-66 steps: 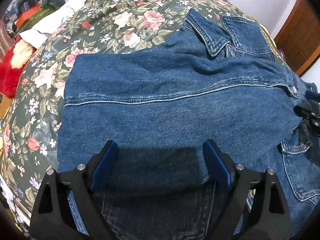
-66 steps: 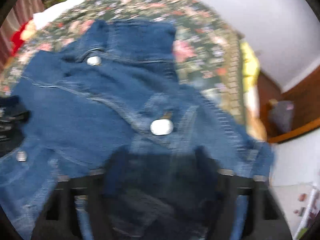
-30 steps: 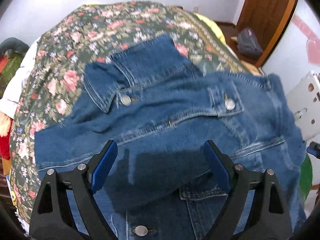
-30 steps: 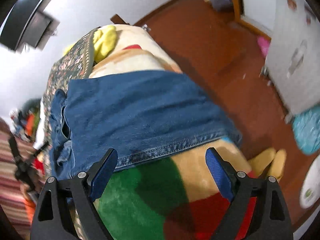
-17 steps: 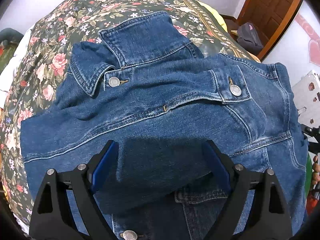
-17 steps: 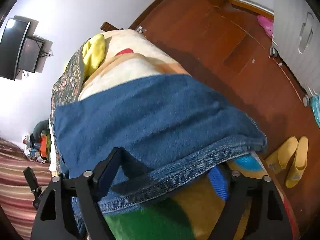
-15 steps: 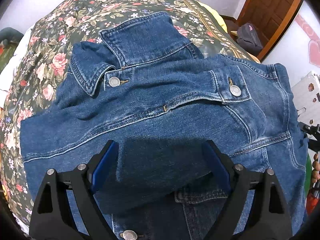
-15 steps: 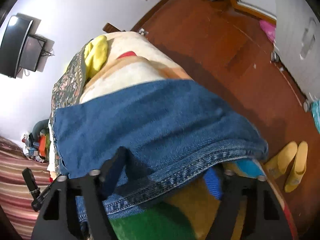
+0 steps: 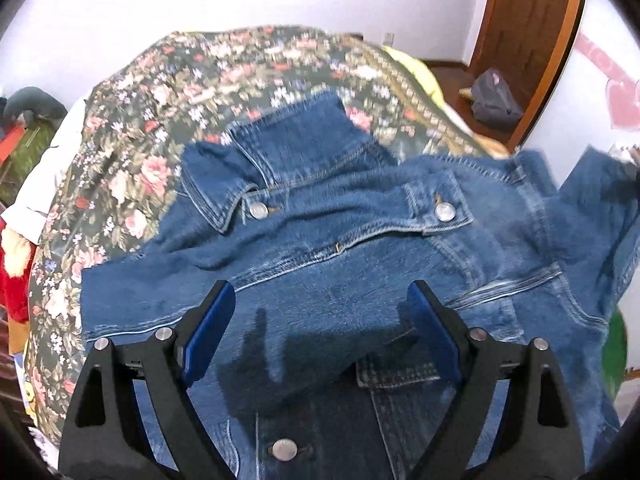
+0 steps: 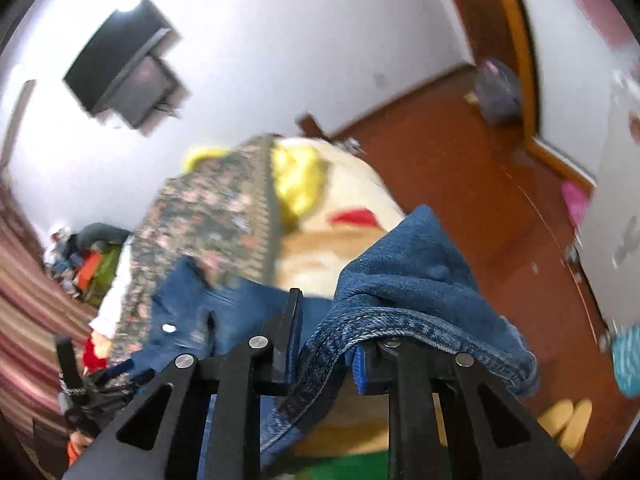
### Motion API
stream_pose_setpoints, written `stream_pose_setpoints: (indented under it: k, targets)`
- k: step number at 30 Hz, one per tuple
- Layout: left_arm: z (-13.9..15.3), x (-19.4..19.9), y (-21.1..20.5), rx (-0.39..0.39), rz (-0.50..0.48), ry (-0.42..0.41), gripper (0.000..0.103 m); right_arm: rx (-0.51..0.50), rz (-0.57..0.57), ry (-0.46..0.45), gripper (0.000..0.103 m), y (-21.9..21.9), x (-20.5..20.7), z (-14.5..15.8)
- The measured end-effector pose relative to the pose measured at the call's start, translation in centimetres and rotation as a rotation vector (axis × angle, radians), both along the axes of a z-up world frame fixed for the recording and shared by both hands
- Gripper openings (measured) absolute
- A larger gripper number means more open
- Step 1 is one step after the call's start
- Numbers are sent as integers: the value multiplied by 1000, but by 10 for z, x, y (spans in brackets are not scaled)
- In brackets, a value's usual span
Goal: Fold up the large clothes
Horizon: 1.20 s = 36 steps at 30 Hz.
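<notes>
Across the floral bedspread (image 9: 168, 120) lies the denim jacket (image 9: 344, 248), collar toward the far wall, its front panel with metal buttons facing up. Above it hangs the left gripper (image 9: 320, 336), jaws spread wide with blue pads on either side of a stretch of the jacket's folded sleeve or panel; the pads do not press on the cloth, and a dark shadow falls on the denim between them. Off the bed's edge, the right gripper (image 10: 328, 344) has its jaws closing on the jacket's stitched hem, which runs between the pads and is bunched up into a peak above them, the rest trailing down toward the bed.

Much is unclear. Both views are blurred by motion, the right one heavily. In the left wrist view the jacket's right side runs out of frame, so the lifted hem is barely seen. In the right wrist view the black fingers cover the lower part of the jacket, and whether the sleeves are folded in cannot be told.
</notes>
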<state>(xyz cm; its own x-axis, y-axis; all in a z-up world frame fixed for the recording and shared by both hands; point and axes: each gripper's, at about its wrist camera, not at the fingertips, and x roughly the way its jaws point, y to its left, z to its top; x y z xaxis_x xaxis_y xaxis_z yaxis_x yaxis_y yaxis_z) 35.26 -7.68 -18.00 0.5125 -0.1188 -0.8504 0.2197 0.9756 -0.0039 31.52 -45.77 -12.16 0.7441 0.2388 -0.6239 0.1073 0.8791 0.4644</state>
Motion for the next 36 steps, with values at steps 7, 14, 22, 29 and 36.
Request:
stream_pose_setpoints:
  k: [7,14,22,29,36]
  targets:
    - [40,-21,34,-78,32,-78,88,-89,188,-178,15,102,22,75]
    - [81,-56,82,-128,69,-201,88,-93,414,-155,15,222,60,76]
    - [79,-87,128,-95,115,-227,88,-148,630,76,15,321,72,-4]
    - [40,-87,155,-83,169,-122,88,-229,711,332,16,338,72,-64]
    - [31,-89,162,-108,202,-86,88,-291,786,512,16,340,61,-96]
